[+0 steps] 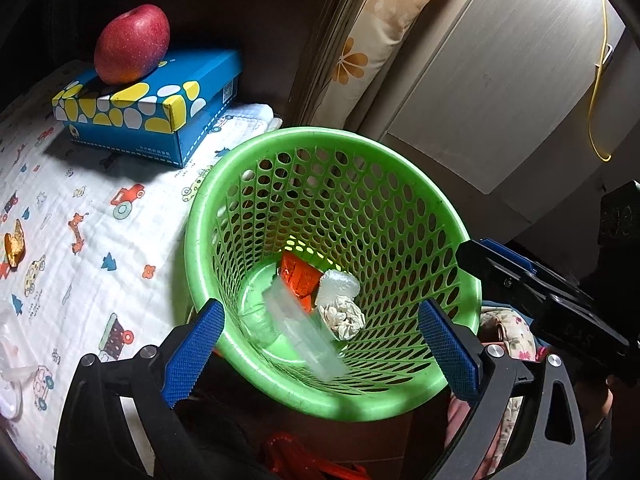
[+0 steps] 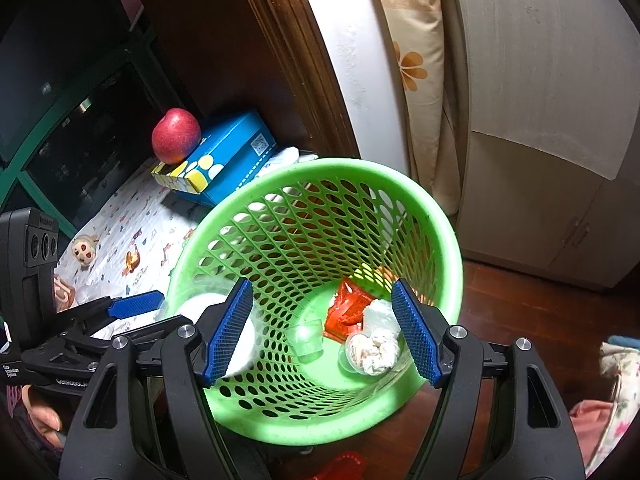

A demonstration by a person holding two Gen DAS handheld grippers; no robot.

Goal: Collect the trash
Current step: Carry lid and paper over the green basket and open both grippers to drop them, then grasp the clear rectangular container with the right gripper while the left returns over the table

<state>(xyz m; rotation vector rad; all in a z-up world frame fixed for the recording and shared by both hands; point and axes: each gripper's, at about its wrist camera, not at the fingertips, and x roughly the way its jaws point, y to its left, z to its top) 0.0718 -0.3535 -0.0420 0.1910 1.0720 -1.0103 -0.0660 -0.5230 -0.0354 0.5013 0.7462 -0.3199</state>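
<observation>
A green perforated waste basket (image 1: 256,148) stands beside the bed; it also shows in the right wrist view (image 2: 400,184). Inside lie an orange wrapper (image 1: 298,276), white foam (image 1: 338,284), a crumpled tissue (image 1: 346,318) and a clear plastic piece (image 1: 304,336), blurred as if falling. My left gripper (image 1: 324,352) is open over the basket's near rim, empty. My right gripper (image 2: 324,330) is open above the basket too, empty. In the right wrist view the wrapper (image 2: 346,314), the tissue (image 2: 378,350) and a clear cup (image 2: 308,338) lie at the bottom. A gold wrapper (image 1: 14,244) lies on the bed.
A patterned white bedsheet (image 1: 80,208) covers the bed at left. A blue box (image 1: 160,112) with a red apple (image 1: 132,44) on top sits at the back. A small doll figure (image 2: 84,250) lies on the sheet. A pale cabinet (image 1: 500,80) stands behind the basket.
</observation>
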